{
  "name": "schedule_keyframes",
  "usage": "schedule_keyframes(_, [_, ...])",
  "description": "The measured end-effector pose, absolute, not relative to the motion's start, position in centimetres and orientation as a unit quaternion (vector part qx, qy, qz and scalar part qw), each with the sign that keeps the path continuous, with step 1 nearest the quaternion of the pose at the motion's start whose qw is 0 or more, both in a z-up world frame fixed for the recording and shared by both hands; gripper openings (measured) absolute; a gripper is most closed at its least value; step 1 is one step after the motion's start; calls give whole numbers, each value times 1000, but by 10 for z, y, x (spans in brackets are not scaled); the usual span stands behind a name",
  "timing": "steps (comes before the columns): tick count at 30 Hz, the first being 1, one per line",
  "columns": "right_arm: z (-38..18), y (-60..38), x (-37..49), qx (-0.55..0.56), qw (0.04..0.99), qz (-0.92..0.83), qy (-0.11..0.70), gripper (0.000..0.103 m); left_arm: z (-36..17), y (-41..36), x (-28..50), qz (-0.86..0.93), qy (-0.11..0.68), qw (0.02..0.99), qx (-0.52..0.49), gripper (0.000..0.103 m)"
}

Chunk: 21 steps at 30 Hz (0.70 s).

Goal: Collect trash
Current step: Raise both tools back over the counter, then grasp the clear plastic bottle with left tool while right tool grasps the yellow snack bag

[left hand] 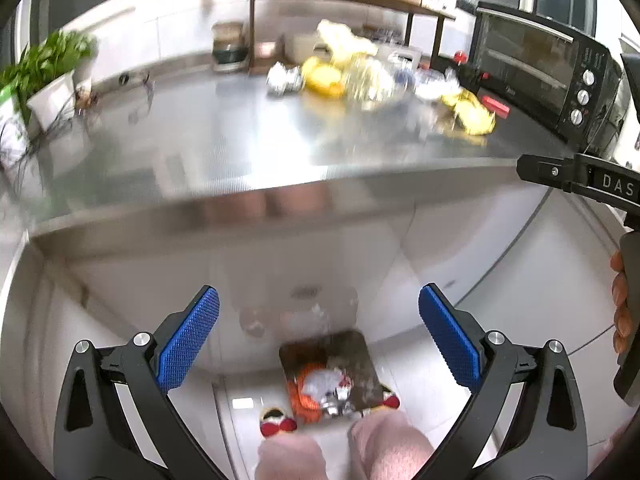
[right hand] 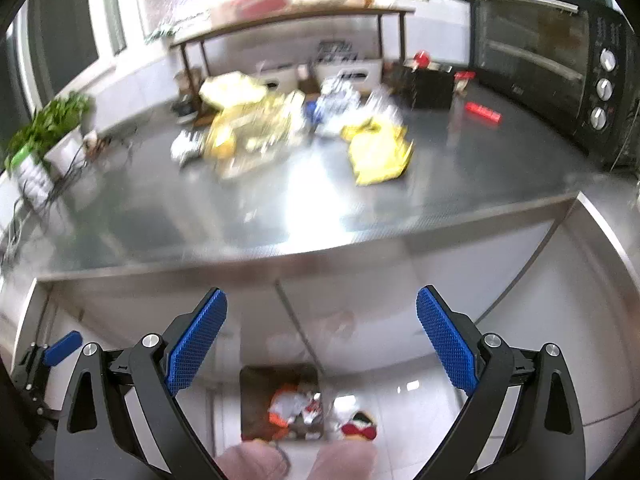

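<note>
Both the left gripper (left hand: 319, 336) and the right gripper (right hand: 321, 338) are gaping wide and holding nothing above the floor bin (left hand: 360, 350), while the trash pile (right hand: 280, 124) is sitting on the steel counter (right hand: 200, 216) beyond the bin.

From here I see the near half of the steel tabletop (right hand: 280, 216) bare and passable. Farther back, a wrapper pile (right hand: 256, 128) blocks the middle, the toaster oven (right hand: 560, 64) walls the right, and a potted plant (right hand: 52, 128) crowds the left.
</note>
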State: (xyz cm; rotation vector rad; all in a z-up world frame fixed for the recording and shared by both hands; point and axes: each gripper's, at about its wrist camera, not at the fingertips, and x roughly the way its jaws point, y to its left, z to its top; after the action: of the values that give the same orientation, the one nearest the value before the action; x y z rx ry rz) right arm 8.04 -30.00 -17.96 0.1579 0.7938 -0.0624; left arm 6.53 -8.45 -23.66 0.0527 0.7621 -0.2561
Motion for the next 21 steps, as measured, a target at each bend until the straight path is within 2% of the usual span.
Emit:
schedule_keyframes(7, [-156,-334,121,81,922,-64,373,96,-189,-106,107,-148,336,929,40,95])
schedule_keyframes(21, [-174,-363,222,75,908,-81,404,96,-163,-163,223,-188,335,920,81,95])
